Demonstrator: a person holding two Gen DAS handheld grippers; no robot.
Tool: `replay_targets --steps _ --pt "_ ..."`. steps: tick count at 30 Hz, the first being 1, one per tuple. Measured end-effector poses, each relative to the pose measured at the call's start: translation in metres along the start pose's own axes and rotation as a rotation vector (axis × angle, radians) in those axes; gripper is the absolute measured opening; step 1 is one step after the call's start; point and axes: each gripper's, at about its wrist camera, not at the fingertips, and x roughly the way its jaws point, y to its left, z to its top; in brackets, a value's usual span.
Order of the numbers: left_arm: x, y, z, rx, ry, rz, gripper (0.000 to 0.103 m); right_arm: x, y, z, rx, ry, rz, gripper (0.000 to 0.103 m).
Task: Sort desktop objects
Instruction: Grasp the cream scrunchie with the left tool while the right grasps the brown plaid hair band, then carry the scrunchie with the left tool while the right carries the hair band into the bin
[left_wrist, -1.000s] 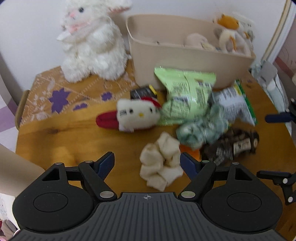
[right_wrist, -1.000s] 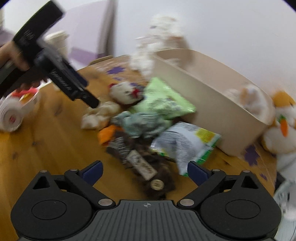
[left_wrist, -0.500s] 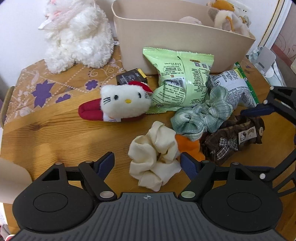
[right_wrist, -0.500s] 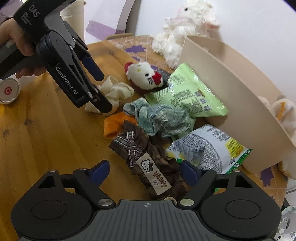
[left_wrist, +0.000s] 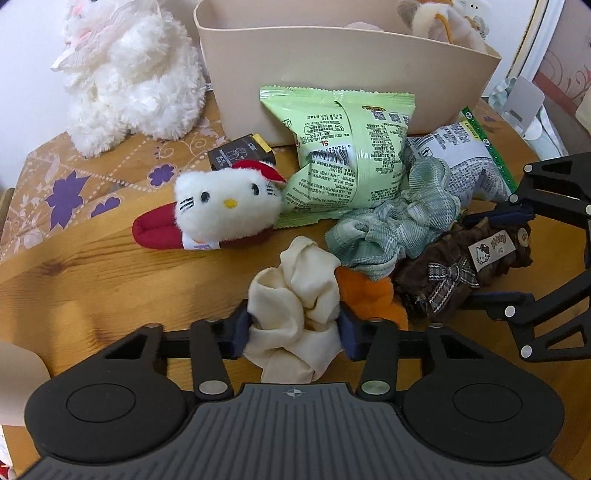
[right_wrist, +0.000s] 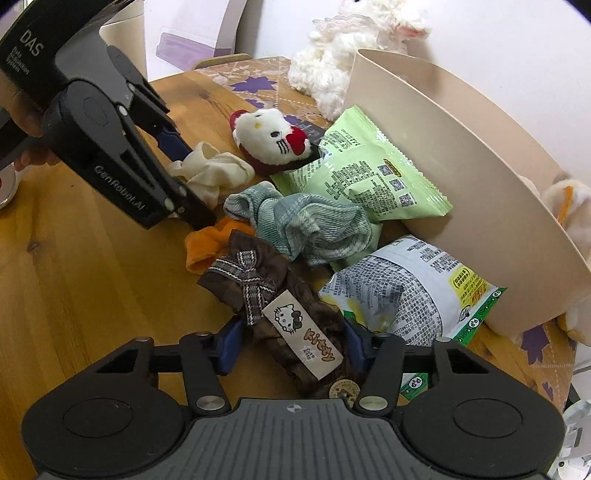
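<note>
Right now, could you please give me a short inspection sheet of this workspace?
Surface: wooden table, patterned cloth at its far side.
Job's things: cream scrunchie, brown scrunchie, green plaid scrunchie, orange scrunchie, cat plush clip, two snack bags, beige bin.
Clutter: small dark packet, white plush rabbit.
Grippers: left gripper fingers pinch the cream scrunchie; right gripper fingers close on the brown scrunchie.
Cables: nothing seen.
Surroundings: white wall.

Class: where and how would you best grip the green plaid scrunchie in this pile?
Probably pinch the green plaid scrunchie's raised, bunched upper fold from above: it sits atop the orange scrunchie and the snack bags, so side approaches look crowded.
</note>
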Motion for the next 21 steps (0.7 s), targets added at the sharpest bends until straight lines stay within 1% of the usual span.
replay_targets --steps 1,2,3,4,7,10,12,16,21 --pt "0.000 0.000 0.000 0.003 0.001 0.003 0.035 0.000 0.000 0.000 -0.008 -0.002 -0.005 0.043" --pt "-0.001 0.000 0.000 0.005 0.003 0.001 0.033 -0.002 0.001 0.000 -0.011 -0.007 -0.011 0.040" --pt "-0.001 0.000 0.000 0.006 0.004 -0.004 0.028 -0.004 0.001 -0.001 -0.005 -0.011 -0.010 0.040" --pt "-0.001 0.000 -0.001 0.009 0.007 -0.008 0.026 -0.005 0.000 -0.003 -0.004 -0.014 -0.007 0.040" --pt "-0.004 0.000 -0.004 0.012 0.009 -0.010 0.024 -0.009 0.002 -0.006 -0.016 -0.020 -0.022 0.038" --pt "-0.010 0.000 -0.007 0.006 0.002 -0.010 0.024 -0.017 0.003 -0.011 0.001 -0.031 -0.023 0.036" --pt "-0.015 0.000 -0.008 0.002 -0.008 -0.019 0.024 -0.024 0.003 -0.014 0.004 -0.038 -0.019 0.028" --pt "-0.027 -0.002 -0.008 0.014 -0.032 -0.029 0.024 -0.037 0.004 -0.020 0.013 -0.052 -0.021 0.028" --pt "-0.040 -0.001 -0.008 0.010 -0.057 -0.032 0.024 -0.053 0.003 -0.023 0.025 -0.079 -0.049 0.028"
